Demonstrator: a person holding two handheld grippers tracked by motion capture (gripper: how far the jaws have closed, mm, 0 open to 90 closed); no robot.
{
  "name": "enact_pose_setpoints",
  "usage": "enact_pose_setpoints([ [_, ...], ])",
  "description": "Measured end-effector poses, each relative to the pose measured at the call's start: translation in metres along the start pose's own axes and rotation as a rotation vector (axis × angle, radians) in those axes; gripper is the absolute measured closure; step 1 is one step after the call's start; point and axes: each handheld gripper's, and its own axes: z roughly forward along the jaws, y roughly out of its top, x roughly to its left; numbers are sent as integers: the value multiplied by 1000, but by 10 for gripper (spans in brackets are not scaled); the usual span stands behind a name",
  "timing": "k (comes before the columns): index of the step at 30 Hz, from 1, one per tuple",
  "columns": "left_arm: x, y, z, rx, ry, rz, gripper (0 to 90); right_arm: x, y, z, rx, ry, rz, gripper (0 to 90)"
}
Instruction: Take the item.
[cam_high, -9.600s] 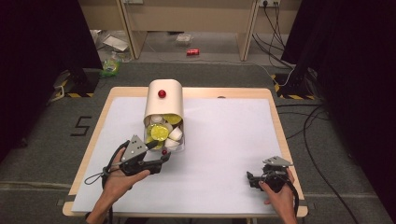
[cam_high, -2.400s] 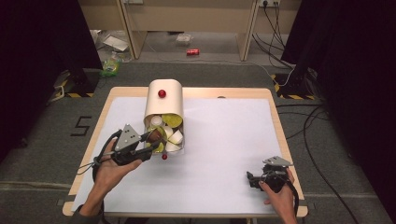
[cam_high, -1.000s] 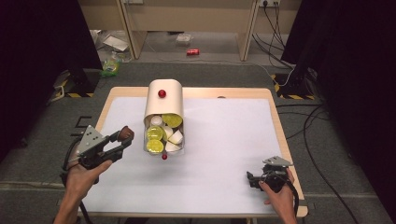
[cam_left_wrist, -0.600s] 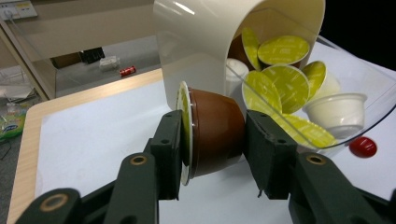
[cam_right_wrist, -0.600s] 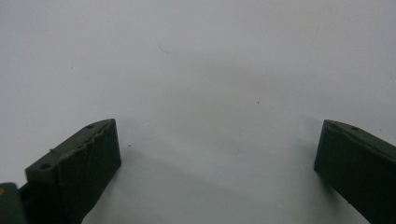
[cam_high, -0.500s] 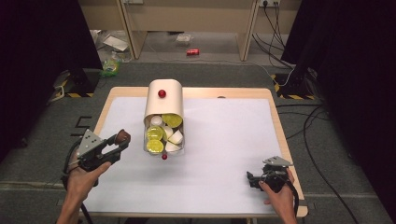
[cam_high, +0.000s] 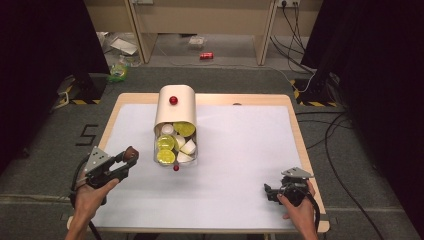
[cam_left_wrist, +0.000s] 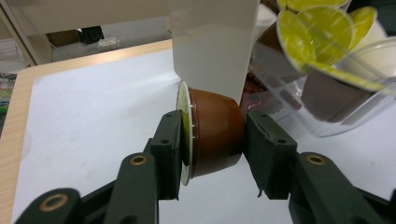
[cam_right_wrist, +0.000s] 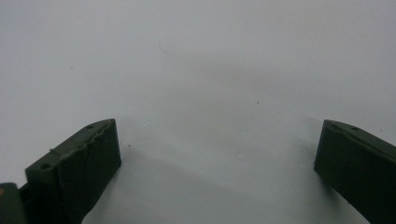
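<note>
1. The left gripper (cam_high: 131, 154) has its fingers (cam_left_wrist: 164, 149) clamped on a brown capsule (cam_left_wrist: 212, 133), pressing its pale lid and its base.
2. That capsule hangs near the surface's (cam_high: 240, 150) left edge, just left of the clear dispenser (cam_high: 175, 127) of yellow-lidded capsules.
3. The right gripper (cam_high: 268, 191) rests near the front right corner, fingers (cam_right_wrist: 81, 163) spread wide with nothing between them.
</note>
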Motion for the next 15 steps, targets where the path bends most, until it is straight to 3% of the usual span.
enact_pose_setpoints([
  [15, 5, -16, 8, -23, 26, -31, 574, 0, 0, 0, -1, 1, -2, 6],
])
